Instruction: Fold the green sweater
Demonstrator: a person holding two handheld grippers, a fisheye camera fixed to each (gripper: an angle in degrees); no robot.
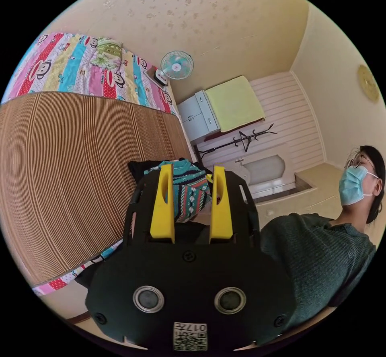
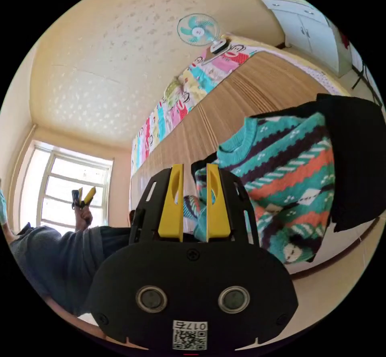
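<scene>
L gripper (image 1: 190, 180): yellow jaws apart, nothing clamped; the teal knit sweater with orange, dark and white pattern bands (image 1: 189, 190) sits past the tips. R gripper (image 2: 192, 184): yellow jaws apart w/ a narrow gap, sweater (image 2: 289, 180) just beside and partly behind one jaw, not pinched. Sweater lies bunched at edge of brown ribbed mat (image 2: 237, 103) on the bed, black garment (image 2: 358, 152) alongside. Person in dark green knit top (image 1: 317, 260) near.

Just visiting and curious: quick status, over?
Left gripper open. Right gripper open, cloth between its jaws. Green sweater heaped on striped mat beside black garment.
</scene>
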